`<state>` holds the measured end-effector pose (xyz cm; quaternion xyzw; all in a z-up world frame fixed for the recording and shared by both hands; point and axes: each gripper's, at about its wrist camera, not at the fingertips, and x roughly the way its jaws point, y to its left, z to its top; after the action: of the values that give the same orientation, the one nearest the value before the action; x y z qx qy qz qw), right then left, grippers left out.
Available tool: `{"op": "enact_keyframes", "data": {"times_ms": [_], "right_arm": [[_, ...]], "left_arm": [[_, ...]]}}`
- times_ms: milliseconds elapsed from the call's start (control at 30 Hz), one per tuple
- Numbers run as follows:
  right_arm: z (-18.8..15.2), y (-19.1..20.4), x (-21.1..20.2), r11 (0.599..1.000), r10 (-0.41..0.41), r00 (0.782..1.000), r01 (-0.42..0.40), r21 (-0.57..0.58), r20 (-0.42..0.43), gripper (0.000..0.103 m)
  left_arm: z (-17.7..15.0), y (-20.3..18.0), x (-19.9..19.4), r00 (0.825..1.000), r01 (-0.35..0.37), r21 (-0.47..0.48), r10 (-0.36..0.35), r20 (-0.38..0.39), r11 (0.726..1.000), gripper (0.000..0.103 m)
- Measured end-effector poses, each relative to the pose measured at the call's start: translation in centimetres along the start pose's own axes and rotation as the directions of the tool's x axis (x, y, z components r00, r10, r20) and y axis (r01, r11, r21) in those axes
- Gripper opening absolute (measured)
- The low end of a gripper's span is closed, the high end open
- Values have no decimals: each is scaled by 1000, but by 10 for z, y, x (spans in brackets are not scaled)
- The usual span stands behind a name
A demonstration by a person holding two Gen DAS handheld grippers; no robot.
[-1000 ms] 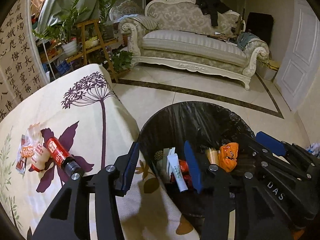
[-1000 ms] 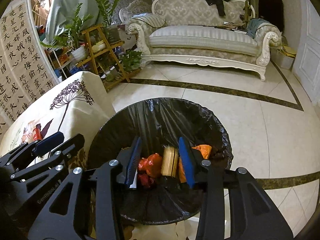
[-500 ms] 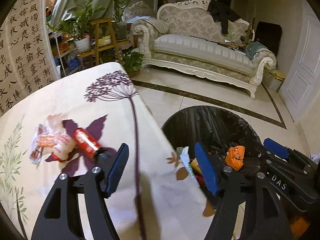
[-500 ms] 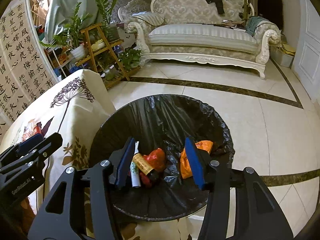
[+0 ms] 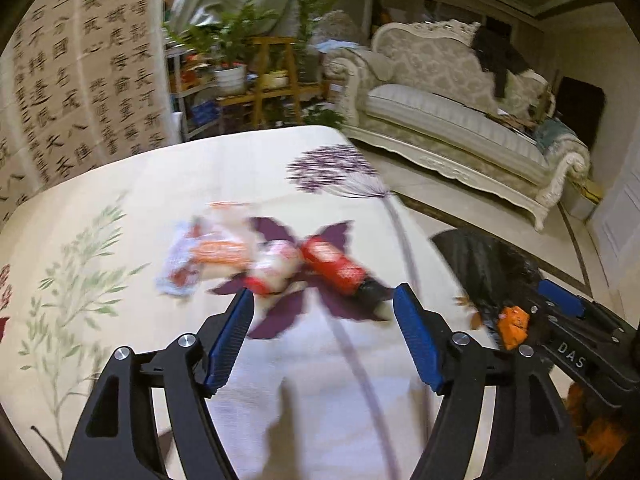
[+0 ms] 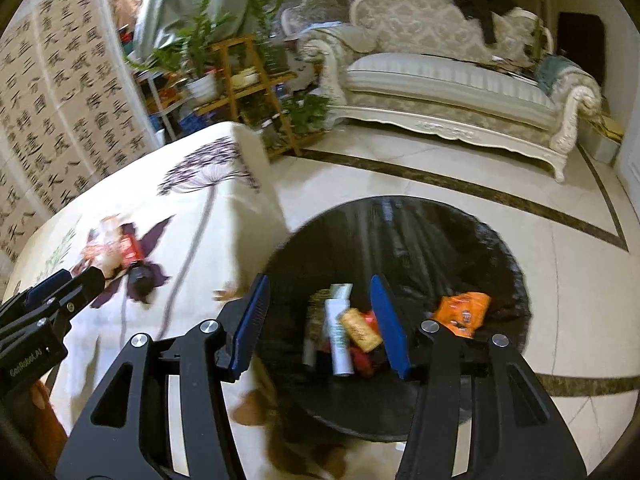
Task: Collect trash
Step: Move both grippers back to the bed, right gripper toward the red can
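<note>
Left gripper (image 5: 322, 332): jaws spread wide, nothing between the blue pads (image 5: 229, 340). It hangs over the tablecloth (image 5: 120, 184), angled down toward the litter. Frame is motion-blurred.

Right gripper (image 6: 316, 320): jaws apart, nothing clamped. It hangs above the bin (image 6: 500, 248), pads empty; bin contents show through the gap.

Landmark: the bin, black-lined, on the floor just beside the table's edge.

Inside the bin, near to far: white tube (image 6: 338, 336), tan packet (image 6: 360, 330) touching it, something red under them, orange wrapper (image 6: 460, 312) against the right wall. From the left wrist view only a slice of the bin (image 5: 480, 256) and an orange scrap (image 5: 512, 326) are seen, partly behind the right gripper's fingers (image 5: 560, 304).

Left of the bin, on the tablecloth: red bottle (image 5: 336, 266) with dark cap, lying on its side, cap toward the camera, over the purple leaf print. Touching its far side, a small white-and-red bottle (image 5: 272, 268); detail too blurred to read. Beyond that, further from the bin, crumpled wrappers (image 5: 200, 256), white and orange, flat on the cloth. All three items lie together in one cluster, well apart from the bin.

Beyond the bin: tiled floor with dark border, then sofa (image 6: 440, 76). Plant rack (image 6: 248, 80) stands beyond the table corner.
</note>
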<state>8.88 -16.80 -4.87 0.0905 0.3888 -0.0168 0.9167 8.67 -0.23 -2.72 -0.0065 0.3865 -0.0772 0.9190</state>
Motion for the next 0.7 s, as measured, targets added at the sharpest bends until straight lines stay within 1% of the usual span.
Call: {"op": "enact_keyframes", "data": {"times_ms": [200,400,700], "right_arm": [[8,45,9,995,60,998,-61,-74,-14,51],[13,83,22,984,106,993,-111,-138,-43,51],[17,129,41,962,139,987,-155,-227,-86,51]], "left_arm": [[0,41,-1,997,-72,-61,72,-5,996,70],[-5,75,1,993,-117,-107,115,-23,987,70],[-8,102,5,991,-130,-142,126,-37,981,70]]}}
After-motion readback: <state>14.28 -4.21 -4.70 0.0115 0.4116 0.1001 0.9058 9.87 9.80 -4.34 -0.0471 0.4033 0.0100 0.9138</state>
